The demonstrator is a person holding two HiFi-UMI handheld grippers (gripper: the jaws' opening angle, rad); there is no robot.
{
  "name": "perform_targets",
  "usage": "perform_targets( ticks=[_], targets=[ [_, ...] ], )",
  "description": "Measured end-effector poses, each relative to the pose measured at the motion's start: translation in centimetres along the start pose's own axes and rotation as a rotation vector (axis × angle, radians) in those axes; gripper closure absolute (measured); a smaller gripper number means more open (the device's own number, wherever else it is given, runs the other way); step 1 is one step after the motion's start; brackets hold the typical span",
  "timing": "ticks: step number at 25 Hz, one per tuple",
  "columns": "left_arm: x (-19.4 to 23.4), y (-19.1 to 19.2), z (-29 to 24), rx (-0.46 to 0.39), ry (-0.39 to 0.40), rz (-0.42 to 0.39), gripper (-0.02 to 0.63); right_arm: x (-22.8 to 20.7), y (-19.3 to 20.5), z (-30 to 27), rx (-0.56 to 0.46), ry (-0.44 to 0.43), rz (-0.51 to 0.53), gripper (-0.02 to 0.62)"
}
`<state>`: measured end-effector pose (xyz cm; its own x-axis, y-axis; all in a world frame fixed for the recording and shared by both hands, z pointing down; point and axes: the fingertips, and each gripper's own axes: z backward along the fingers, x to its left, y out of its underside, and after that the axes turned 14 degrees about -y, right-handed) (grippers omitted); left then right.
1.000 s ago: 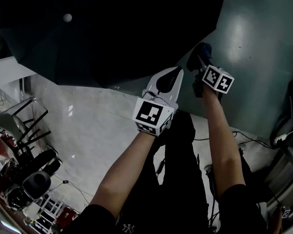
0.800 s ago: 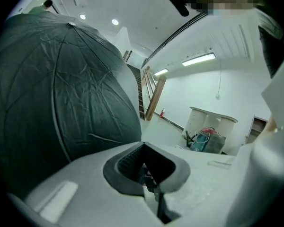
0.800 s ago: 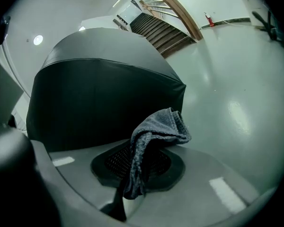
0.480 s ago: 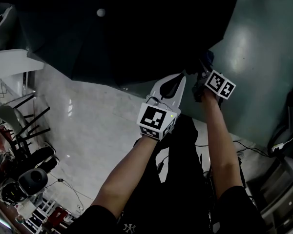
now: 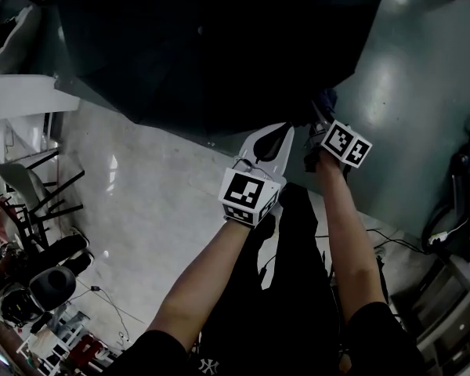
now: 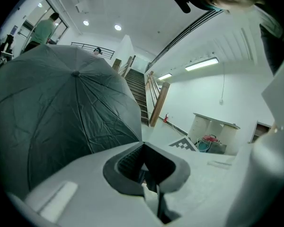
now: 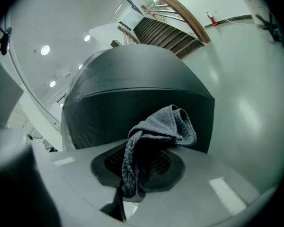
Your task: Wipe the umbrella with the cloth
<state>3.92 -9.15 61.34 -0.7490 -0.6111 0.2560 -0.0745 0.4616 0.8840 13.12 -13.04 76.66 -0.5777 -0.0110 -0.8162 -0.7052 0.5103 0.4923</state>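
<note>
A large black open umbrella [image 5: 211,45] fills the top of the head view. Its canopy [image 6: 57,112] spreads across the left of the left gripper view, and one panel's edge [image 7: 132,103] stands just beyond the right jaws. My right gripper [image 5: 321,112] is shut on a grey-blue waffle cloth [image 7: 156,131], whose bunched end sits right at the canopy's rim. That cloth [image 5: 325,100] is barely visible in the head view. My left gripper [image 5: 272,138] is shut with nothing in it, its tips just below the rim, beside the right one.
Stacked chairs and gear [image 5: 31,233] stand at the lower left on the pale floor [image 5: 157,202]. Cables [image 5: 446,225] lie at the right. A staircase [image 6: 137,91], a person [image 6: 43,28] and a cabinet [image 6: 213,131] are behind the umbrella.
The umbrella has come closer and further right in the head view. Both grippers now sit right at its rim, and the cloth has gone partly under the dark edge.
</note>
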Motion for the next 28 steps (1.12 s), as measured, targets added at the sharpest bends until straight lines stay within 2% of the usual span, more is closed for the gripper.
perform_targets(
  ticks=[14, 21, 28],
  targets=[
    [3.8, -7.7, 5.6, -0.037, -0.07, 0.008, 0.604, 13.2, -1.5, -4.0, 0.062, -0.044, 0.057, 0.515],
    [6.5, -10.9, 7.2, -0.064, -0.117, 0.016, 0.604, 19.8, -2.3, -7.2, 0.114, -0.122, 0.101, 0.515],
    [8.9, -13.5, 8.6, -0.09, -0.156, 0.009, 0.604, 24.4, -3.0, -10.6, 0.145, -0.186, 0.117, 0.515]
  ],
)
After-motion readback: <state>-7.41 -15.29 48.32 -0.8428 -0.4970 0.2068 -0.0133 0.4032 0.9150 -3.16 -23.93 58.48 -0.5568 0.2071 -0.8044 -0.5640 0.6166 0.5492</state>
